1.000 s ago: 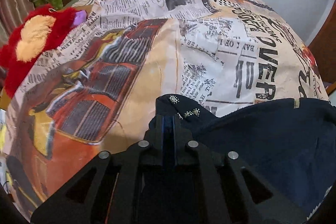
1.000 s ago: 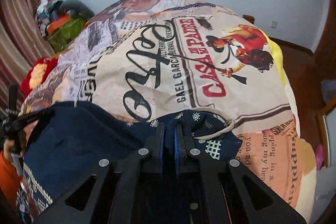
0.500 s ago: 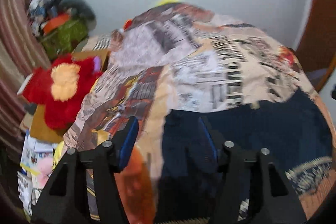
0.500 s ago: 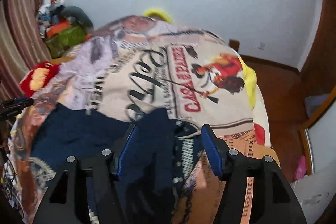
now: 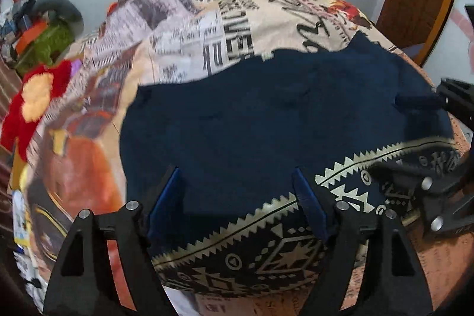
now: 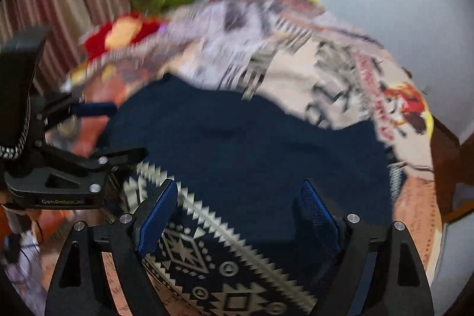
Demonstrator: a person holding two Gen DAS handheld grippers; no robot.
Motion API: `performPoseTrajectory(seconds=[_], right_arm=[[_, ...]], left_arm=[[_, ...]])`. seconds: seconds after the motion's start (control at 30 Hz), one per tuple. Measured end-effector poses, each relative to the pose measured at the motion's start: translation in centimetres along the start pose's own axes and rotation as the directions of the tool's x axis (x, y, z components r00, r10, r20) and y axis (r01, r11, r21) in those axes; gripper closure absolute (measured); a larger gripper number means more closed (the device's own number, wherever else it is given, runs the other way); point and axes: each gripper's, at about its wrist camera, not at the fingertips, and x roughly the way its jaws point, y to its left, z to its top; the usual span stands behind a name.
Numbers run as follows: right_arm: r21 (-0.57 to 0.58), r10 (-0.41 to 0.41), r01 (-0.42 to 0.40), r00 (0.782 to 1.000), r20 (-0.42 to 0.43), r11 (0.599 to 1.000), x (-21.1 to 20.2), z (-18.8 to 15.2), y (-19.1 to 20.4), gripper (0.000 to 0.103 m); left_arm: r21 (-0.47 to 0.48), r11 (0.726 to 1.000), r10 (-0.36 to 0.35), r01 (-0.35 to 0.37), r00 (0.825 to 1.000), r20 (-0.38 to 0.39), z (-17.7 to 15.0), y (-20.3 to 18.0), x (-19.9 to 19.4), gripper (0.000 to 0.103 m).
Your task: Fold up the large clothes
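1. Two tongs, left (image 5: 237, 194) and right (image 6: 240, 209), are gaping wide, holding nothing, hovering over the garment (image 5: 266, 120).
2. Garment is lying spread on the bed (image 5: 189, 28), patterned hem nearest.
3. Red plush (image 5: 32, 96) and a clutter pile (image 5: 44, 31) are sitting beside the bed.
4. "GenRobot" is showing on the left tongs; bedspread lettering is blurring.

A bed (image 5: 192, 28) under a newspaper-print cover carries a navy garment (image 5: 266, 120) with a cream patterned band, spread flat at six o'clock.
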Motion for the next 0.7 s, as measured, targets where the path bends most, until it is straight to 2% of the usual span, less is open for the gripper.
performPoseTrajectory(seconds=[0.07,0.23,0.37,0.57,0.7], right_arm=[[-0.005,0.019,-0.02,0.998,-0.067,1.0,1.3,-0.6,-0.1,0.018],[0.063,0.093,-0.087,0.99,-0.109,0.994,1.2,-1.5,-2.4,0.014],[-0.001,0.067,-0.068,0.991,-0.115,0.998,0.3,-2.5,-2.8,0.01],[-0.009,0.058,-0.059,0.993,-0.101,0.998,-1.1,-3.8,-3.6,0.009],[-0.021,0.038,-0.04,0.995,-0.091,0.999,-1.8,-4.2,-3.6,0.009]], left_arm=[[-0.007,1.0,0.004,-0.004,1.0,0.0,-0.7,0.2,0.4,0.02],[0.04,0.999,0.03,-0.032,0.998,0.046,-1.9,0.0,-0.5,0.017],[0.032,0.999,0.022,-0.023,0.999,0.047,-2.6,0.7,-0.9,0.012],[-0.037,0.999,-0.019,0.02,0.999,0.038,-4.1,2.2,-1.8,0.011],[-0.079,0.997,-0.013,0.016,1.0,0.028,-5.1,3.0,-2.8,0.011]])
